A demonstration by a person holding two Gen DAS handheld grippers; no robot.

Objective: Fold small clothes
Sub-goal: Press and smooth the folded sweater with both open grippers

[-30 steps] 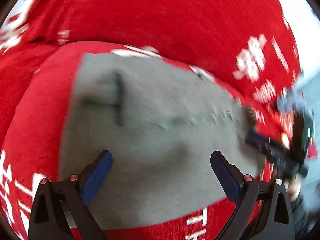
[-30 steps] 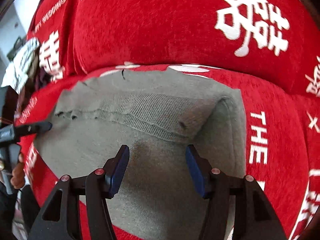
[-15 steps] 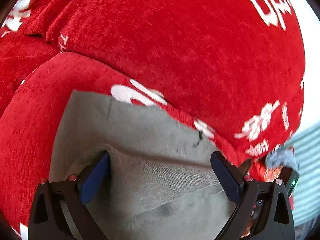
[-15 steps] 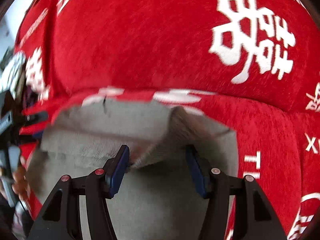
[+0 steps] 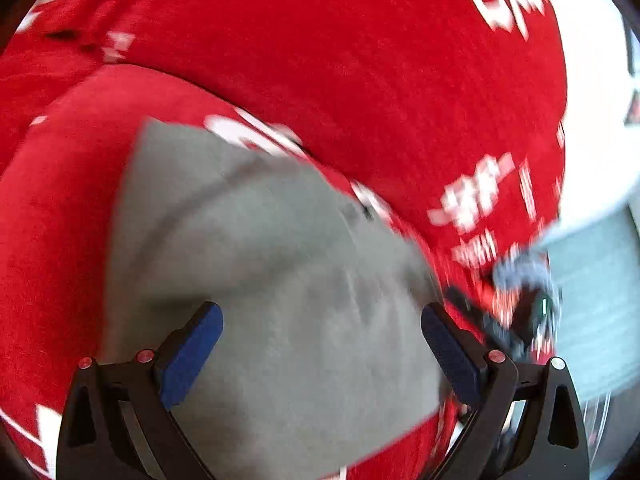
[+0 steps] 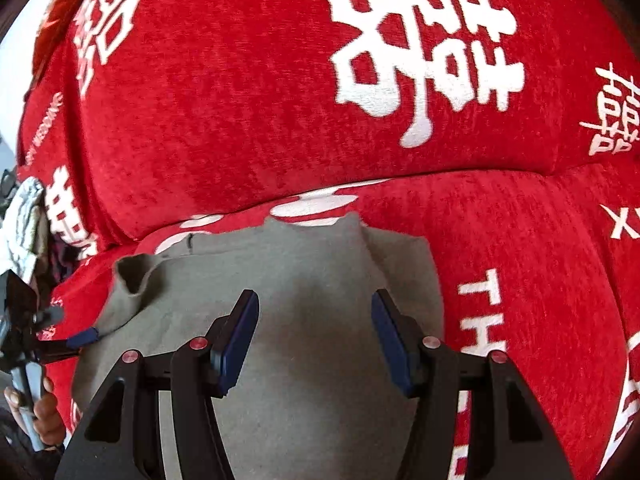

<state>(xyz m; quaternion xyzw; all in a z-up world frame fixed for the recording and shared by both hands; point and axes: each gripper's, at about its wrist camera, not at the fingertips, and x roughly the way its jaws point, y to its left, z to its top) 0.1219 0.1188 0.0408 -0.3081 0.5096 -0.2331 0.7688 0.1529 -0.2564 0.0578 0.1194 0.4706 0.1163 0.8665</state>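
Observation:
A small grey knit garment [image 5: 272,264] lies folded on the red sofa seat; it also shows in the right wrist view [image 6: 312,280], with a raised curl at its left corner. My left gripper [image 5: 320,344] is open above the garment, nothing between its blue pads. My right gripper [image 6: 314,336] is open over the garment's middle, empty. The left gripper's tip shows at the left of the right wrist view [image 6: 80,336], by the garment's left edge. The right gripper shows blurred at the right of the left wrist view [image 5: 516,320].
The red sofa [image 6: 280,100] with white characters has a backrest close behind the garment. A bundle of light cloth [image 6: 24,224] sits at the sofa's far left. A white wall [image 5: 592,120] and a pale floor lie beyond the sofa's end.
The garment's far part has come down flat over the near part. Both grippers have drawn back above it and stay open. The left view is motion-blurred.

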